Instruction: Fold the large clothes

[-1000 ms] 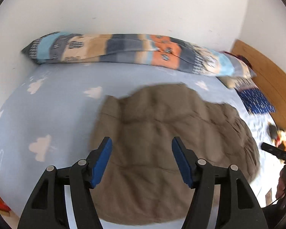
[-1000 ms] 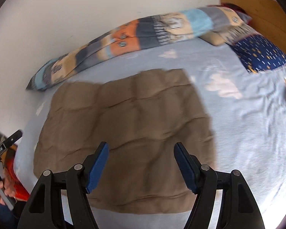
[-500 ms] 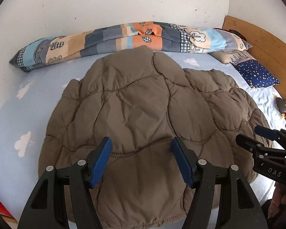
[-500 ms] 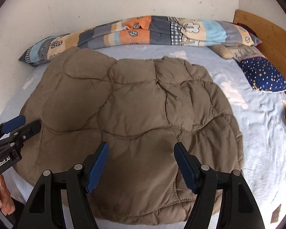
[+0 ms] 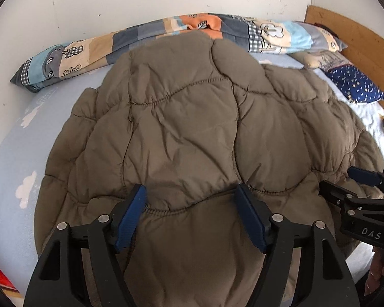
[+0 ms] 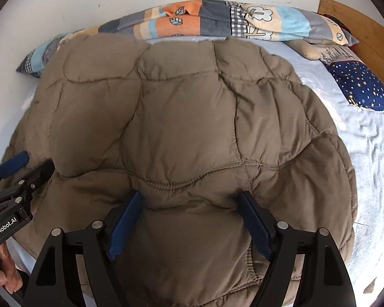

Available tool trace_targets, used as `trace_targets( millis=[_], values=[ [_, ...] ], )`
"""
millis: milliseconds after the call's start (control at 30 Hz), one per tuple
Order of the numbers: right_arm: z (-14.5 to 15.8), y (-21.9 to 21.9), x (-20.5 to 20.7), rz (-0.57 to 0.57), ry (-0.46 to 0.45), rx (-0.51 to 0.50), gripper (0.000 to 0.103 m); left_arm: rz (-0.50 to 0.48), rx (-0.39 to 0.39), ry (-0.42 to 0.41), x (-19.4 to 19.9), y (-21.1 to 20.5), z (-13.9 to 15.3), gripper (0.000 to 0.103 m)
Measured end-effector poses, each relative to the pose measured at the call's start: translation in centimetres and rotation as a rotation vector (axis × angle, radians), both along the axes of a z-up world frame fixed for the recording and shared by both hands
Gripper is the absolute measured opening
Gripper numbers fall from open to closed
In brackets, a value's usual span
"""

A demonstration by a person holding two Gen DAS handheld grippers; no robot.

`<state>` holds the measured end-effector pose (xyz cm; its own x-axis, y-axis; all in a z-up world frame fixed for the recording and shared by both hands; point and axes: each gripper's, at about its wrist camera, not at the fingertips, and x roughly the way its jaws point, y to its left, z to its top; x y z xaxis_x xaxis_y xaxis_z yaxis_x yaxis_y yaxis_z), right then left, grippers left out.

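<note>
Two handheld grippers, the left gripper (image 5: 190,215) and the right gripper (image 6: 190,221), hover side by side over the near hem of a brown quilted jacket (image 5: 192,133), jaws spread wide and gripping nothing. The jacket lies spread flat on a bed (image 5: 20,158) with a cloud-print sheet. Beyond it, a patchwork blanket (image 6: 217,19) lines the white wall; a starry navy pillow (image 6: 361,84) sits far right.

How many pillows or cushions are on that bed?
3: a long patchwork bolster along the wall, a pale cushion by the headboard, and a navy starry pillow beside it. The jacket may hide more.
</note>
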<state>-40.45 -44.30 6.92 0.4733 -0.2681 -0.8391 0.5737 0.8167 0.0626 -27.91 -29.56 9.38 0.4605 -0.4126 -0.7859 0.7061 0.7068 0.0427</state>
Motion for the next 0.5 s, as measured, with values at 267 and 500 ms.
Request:
trace_targets(
  millis=[267,500],
  values=[
    [-1.7,0.1,0.9,0.019,0.063,-0.011,0.085,0.019,0.044,0.005,-0.1,-1.1,-1.9,0.073],
    [-2.0,0.7,1.0,0.023,0.061,-0.043,0.086,0.030,0.031,-0.016,-0.2,-1.0,-2.9,0.074]
  ],
)
